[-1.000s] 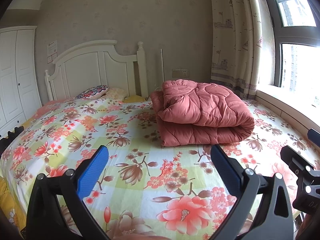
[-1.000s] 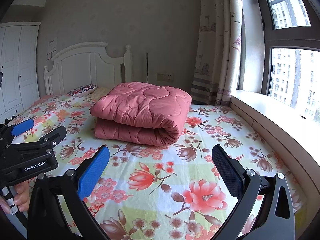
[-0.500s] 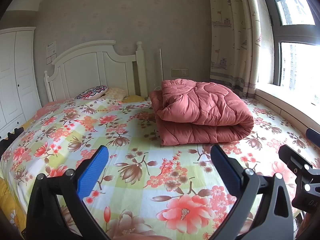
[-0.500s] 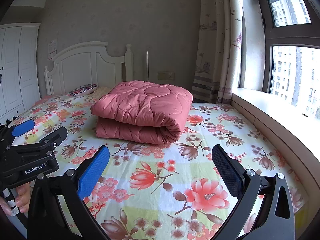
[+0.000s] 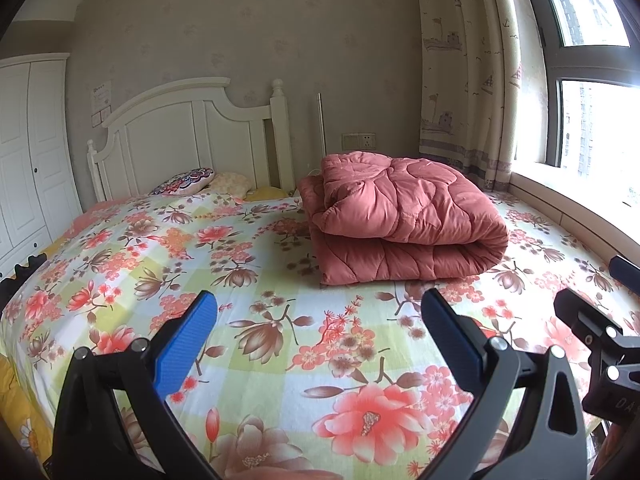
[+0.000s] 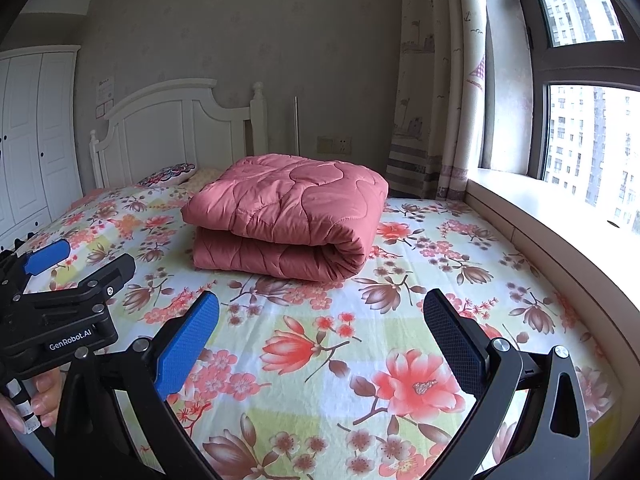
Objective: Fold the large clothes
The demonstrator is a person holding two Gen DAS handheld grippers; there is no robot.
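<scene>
A pink quilted comforter (image 5: pixel 404 216) (image 6: pixel 288 216) lies folded in a thick bundle on the floral bedsheet (image 5: pixel 256 280) (image 6: pixel 440 280), toward the head of the bed. My left gripper (image 5: pixel 318 312) hovers open above the sheet, well short of the bundle, with nothing between its blue pads. My right gripper (image 6: pixel 320 312) is likewise open and empty over the foot half of the bed. In the right wrist view the left gripper (image 6: pixel 80 268) shows at the left edge, held by a hand (image 6: pixel 36 400).
A white headboard (image 5: pixel 192 136) and pillows (image 5: pixel 188 180) stand at the far end. White wardrobe doors (image 5: pixel 28 152) line the left side. A curtain (image 6: pixel 440 80), a window sill (image 6: pixel 560 220) and a window run along the right.
Both views have shifted only slightly; the comforter sits a touch nearer and lower in frame. Both grippers stay open and nothing has been grasped.
</scene>
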